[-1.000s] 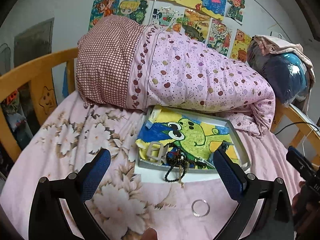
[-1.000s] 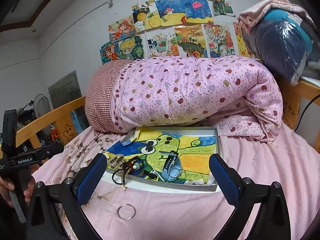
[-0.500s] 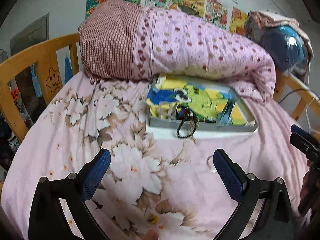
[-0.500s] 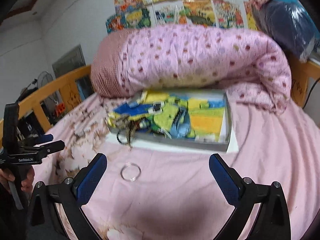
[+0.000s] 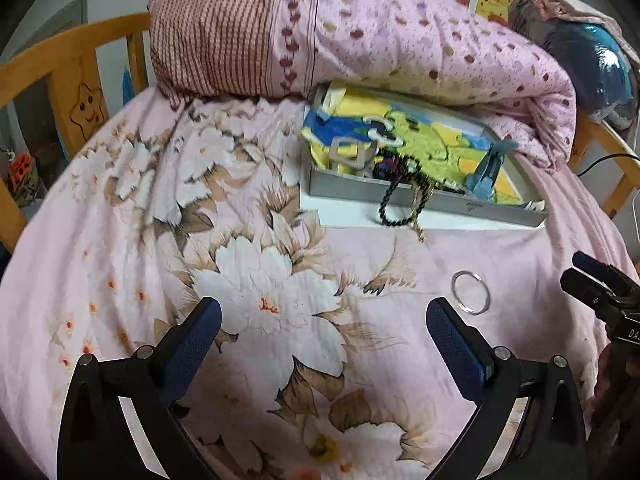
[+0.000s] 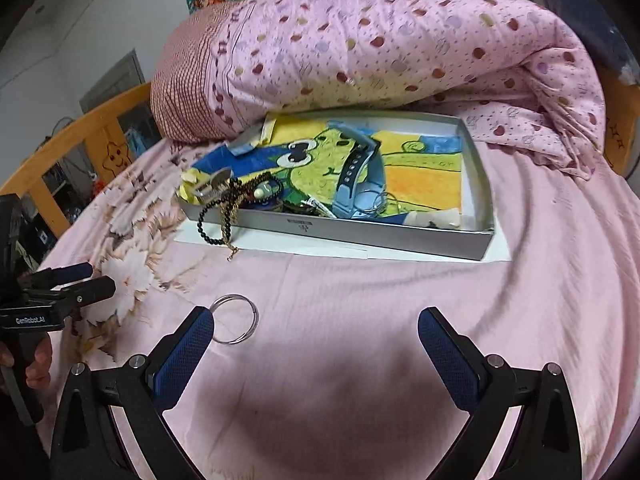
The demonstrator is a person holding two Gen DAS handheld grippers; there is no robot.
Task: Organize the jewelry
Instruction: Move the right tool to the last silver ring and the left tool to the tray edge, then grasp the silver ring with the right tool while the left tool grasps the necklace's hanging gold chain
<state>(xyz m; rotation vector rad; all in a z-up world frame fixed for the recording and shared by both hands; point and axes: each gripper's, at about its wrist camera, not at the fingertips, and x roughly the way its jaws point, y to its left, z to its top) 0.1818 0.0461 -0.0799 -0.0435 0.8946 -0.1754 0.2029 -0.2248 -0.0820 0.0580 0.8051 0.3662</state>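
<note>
Both grippers hang over the pink flowered bedsheet [image 6: 360,300] with their blue-padded jaws spread wide and nothing between them. The left gripper [image 5: 323,326] hovers above a big white blossom in the print; the right gripper [image 6: 316,334] sits to its right, over the plain pink part of the sheet.

The silver ring [image 6: 234,319] lies flat on the sheet, loose, just beside the right gripper's left fingertip [image 6: 196,328] (whether they actually touch I cannot tell). In the left wrist view the same ring [image 5: 471,291] lies to the right of that gripper's right finger, clear of it.

Farther away, a shallow grey box [image 6: 360,234] rests on a white sheet of paper, lined with a green-and-yellow cartoon drawing. Inside it lie a light blue watch [image 6: 362,184] near the middle and a tangle of jewelry at the left end. A black bead bracelet [image 6: 214,220] and a darker brown strand beside it hang over the box's near wall onto the white paper.

Behind the box lies a rolled pink dotted quilt [image 6: 400,48], and a wooden bed rail [image 5: 68,56] runs along the left.
</note>
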